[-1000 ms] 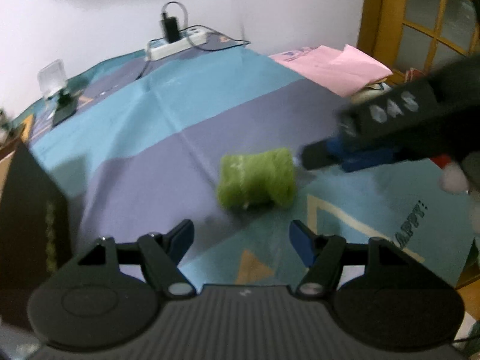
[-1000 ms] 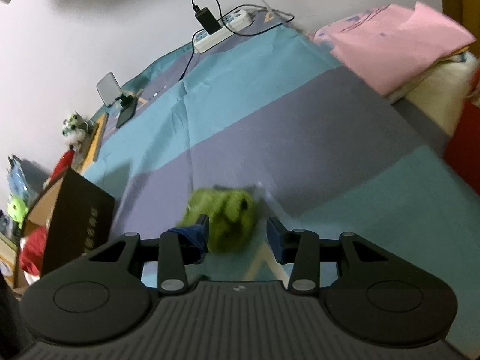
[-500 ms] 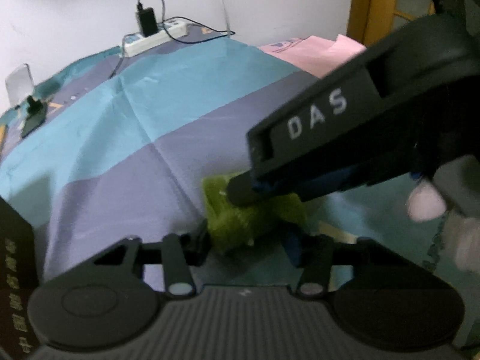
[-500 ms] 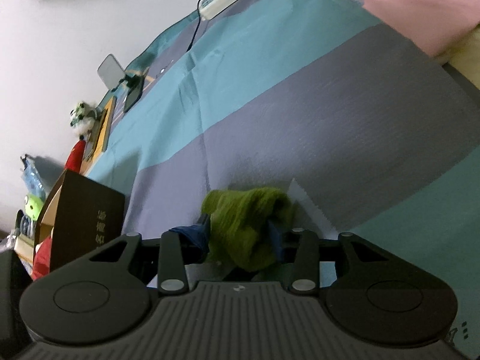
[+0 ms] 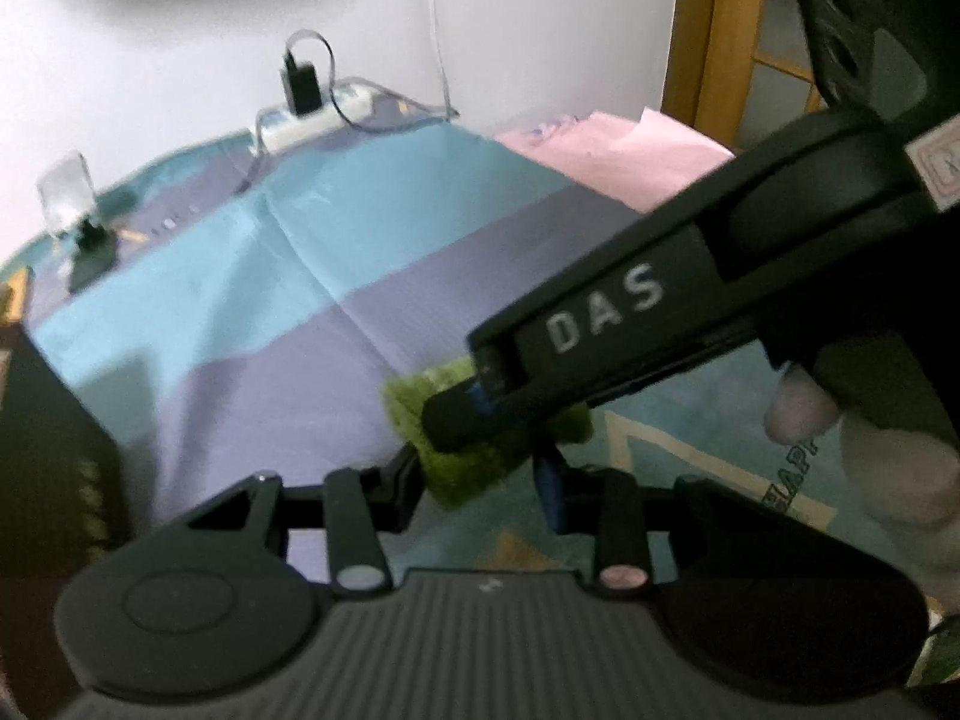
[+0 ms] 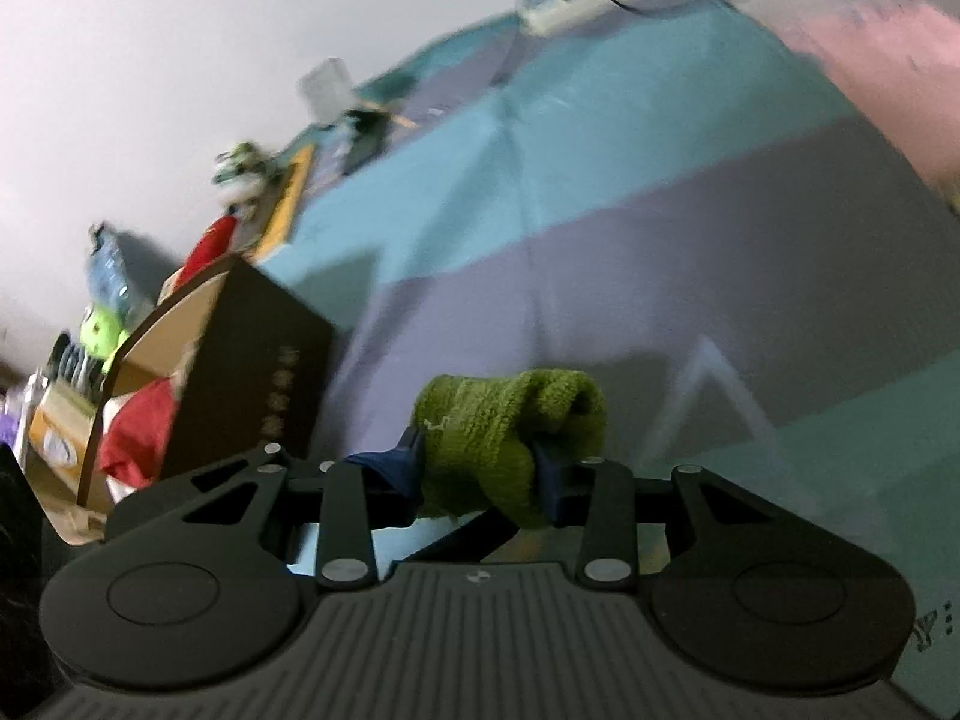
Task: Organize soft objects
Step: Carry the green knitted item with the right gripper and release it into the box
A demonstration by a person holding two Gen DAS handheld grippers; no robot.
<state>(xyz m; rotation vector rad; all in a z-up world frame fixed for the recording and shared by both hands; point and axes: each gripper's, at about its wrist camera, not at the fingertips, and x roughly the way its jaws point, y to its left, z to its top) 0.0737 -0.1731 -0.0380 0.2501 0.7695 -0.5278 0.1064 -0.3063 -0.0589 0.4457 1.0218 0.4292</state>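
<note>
Both grippers, left (image 5: 480,480) and right (image 6: 480,468), have just closed onto the rolled green terry cloth (image 6: 504,438) (six o'clock, pinched from both sides) above the striped blue-purple sheet (image 6: 690,228).

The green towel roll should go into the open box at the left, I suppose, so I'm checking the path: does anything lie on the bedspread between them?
Nothing visible does. The green towel roll is gripped in the right gripper, and only bare striped bedspread separates it from the open box.

Striped bedspread (image 6: 690,228) lies bare across the frame's middle and right; a dark box (image 6: 258,372) blocks the left, a power strip (image 6: 576,0) the top.
</note>
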